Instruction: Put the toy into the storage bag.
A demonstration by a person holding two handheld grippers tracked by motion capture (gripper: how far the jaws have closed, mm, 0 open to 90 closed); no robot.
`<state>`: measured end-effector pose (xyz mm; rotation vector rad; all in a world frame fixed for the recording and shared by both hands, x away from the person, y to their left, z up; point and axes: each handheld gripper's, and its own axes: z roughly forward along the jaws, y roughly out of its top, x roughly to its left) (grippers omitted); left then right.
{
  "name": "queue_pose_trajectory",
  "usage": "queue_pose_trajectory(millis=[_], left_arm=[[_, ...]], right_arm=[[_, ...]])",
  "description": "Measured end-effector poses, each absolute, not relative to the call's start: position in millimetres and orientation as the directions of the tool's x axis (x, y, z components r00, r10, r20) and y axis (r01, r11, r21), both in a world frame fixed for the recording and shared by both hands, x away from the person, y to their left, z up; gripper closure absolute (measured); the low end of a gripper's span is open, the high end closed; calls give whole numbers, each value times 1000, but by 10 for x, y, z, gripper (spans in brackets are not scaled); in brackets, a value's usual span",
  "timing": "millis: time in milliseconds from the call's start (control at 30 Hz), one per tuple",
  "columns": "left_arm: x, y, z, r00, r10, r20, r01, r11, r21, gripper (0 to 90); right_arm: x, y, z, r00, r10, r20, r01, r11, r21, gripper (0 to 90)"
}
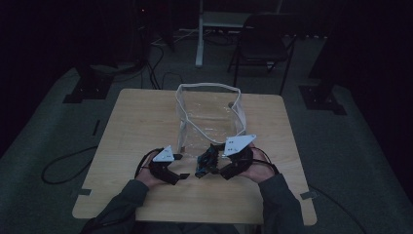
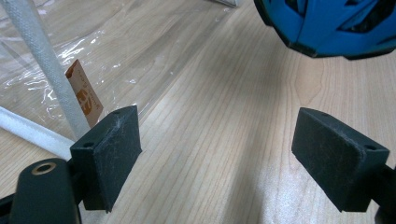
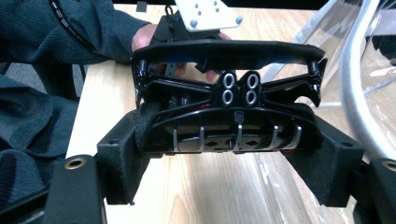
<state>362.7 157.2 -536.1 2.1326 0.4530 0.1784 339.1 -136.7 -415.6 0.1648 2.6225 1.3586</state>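
toy car (image 3: 229, 116): glossy black rear, chrome exhaust tips, blue body
clear plastic bag (image 1: 207, 117): transparent, white trim, orange tag
wooden table (image 1: 141, 122): pale, streaked grain
gripper pads (image 2: 114, 149): matte black

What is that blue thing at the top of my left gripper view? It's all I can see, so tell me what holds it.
Observer: It's a toy car. The right tool is shut on its two sides.
Operator: Tell me which end faces that tool's camera.
Observer: The rear. It shows four round exhaust pipes under a black wing.
Operator: Report how the bag stands.
Observer: The clear bag stands upright on the table with its mouth open, just beyond the car.
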Motion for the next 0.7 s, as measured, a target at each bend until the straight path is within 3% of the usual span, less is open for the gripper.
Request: queue_pose_trajectory(millis=[700], left_arm=[[3632,1552,-5379,925,377,-47,256,-527,811,160]], right_arm=[[3403,-1392,-3892,-975,170,-142,-22,561,827,256]])
